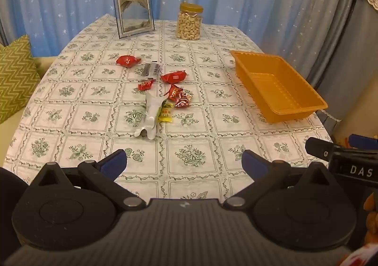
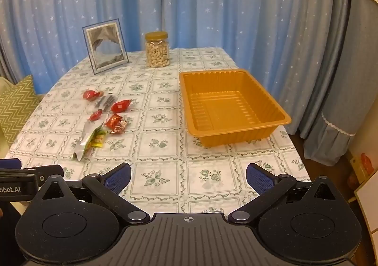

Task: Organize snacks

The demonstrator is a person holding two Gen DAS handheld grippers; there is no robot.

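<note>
Several red wrapped candies [image 1: 173, 77] [image 2: 120, 106], a silver and yellow snack packet [image 1: 151, 115] [image 2: 91, 139] and a dark striped packet [image 1: 151, 69] [image 2: 105, 101] lie loose in the middle of the table. An empty orange plastic tray [image 1: 278, 87] [image 2: 232, 106] stands to their right. My left gripper [image 1: 184, 164] is open and empty above the near table edge. My right gripper [image 2: 189, 176] is open and empty, near the front edge below the tray. The right gripper's tip also shows in the left wrist view [image 1: 342, 154].
A jar of cashews [image 1: 189, 21] [image 2: 157, 49] and a picture frame [image 1: 133, 10] [image 2: 105, 46] stand at the table's far end. Blue starred curtains hang behind. A green zigzag cushion [image 1: 14, 76] lies left of the table. The floral tablecloth [image 2: 165, 147] covers the table.
</note>
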